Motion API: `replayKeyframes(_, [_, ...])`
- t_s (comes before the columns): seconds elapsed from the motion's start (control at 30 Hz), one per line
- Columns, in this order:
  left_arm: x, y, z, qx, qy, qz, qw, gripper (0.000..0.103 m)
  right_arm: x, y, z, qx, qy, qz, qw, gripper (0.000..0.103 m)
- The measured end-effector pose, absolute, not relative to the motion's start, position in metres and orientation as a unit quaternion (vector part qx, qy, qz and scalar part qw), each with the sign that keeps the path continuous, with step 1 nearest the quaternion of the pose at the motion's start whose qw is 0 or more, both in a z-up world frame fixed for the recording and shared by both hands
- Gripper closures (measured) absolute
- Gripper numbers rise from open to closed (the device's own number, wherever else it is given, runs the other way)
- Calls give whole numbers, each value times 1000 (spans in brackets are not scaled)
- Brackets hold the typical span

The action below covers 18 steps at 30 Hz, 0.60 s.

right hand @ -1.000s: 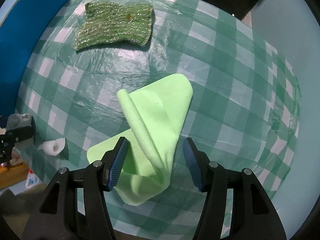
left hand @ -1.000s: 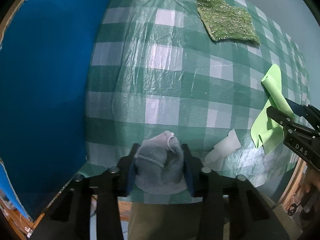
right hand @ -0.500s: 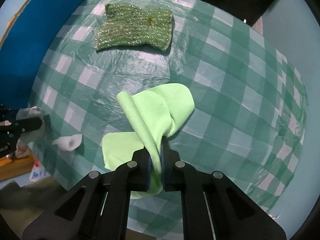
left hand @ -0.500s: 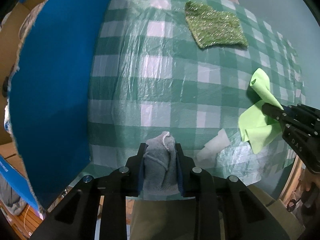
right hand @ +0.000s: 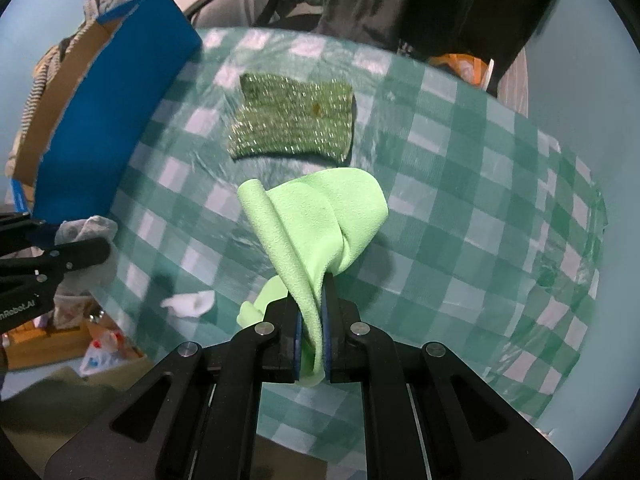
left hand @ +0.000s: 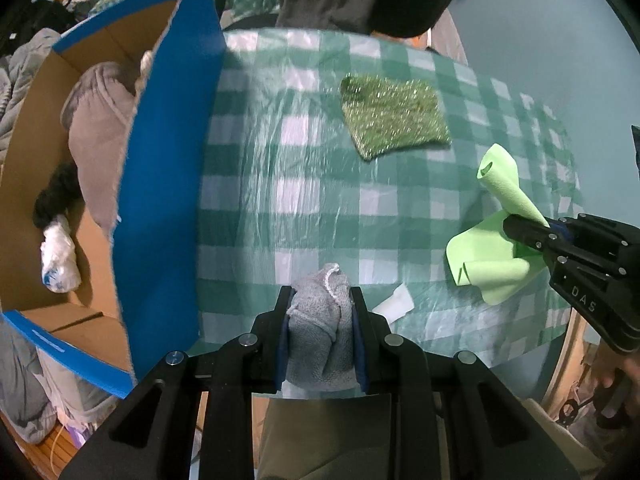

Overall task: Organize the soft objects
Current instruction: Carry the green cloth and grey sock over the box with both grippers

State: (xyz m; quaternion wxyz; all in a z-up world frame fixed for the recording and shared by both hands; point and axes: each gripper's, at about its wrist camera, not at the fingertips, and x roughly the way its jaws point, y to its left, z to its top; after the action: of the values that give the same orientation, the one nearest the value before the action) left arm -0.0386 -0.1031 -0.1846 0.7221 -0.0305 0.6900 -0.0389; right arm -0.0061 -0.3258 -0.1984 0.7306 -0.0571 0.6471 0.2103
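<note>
1. Left gripper (left hand: 320,316) points straight down over the near edge of the table (left hand: 304,196), jaws pinching a bunched grey sock (left hand: 320,336) from both sides. The sock bulges above the fingertips and hangs clear of the table.
2. Right gripper (right hand: 312,322) tips steeply down too, jaws pressed nearly together on a fold of the lime cloth (right hand: 320,220). The cloth stands up in a roll and a flap ahead of the jaws, with a tail drooping below them.
3. Against a second ago: both hands are higher now, and the table looks farther off in both views. The left jaws have squeezed in further on the sock. The right jaws, then spread either side of the cloth, have clamped shut on it, and the cloth is off the table.
4. With the rise, the blue box (left hand: 168,184) at the table's left edge has opened to view. Its cardboard inside holds a grey garment (left hand: 100,140), a dark bundle (left hand: 56,196) and a white bag (left hand: 60,256).
5. Out on the table, a glittery green pad (left hand: 394,118) lies flat toward the far side, well apart from both grippers.
6. A small white scrap (left hand: 394,304) sits near the table's near edge, just right of the left gripper, between the two hands.
7. Seen from the left wrist, the right gripper comes in from the right edge, the cloth dangling off its tip.
</note>
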Motion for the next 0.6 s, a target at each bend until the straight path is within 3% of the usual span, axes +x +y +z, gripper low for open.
replayKeyframes(0.6, [-32, -89, -150, -24, 663, -40, 747, 77, 11, -315, -135, -42, 604, 226, 763, 96])
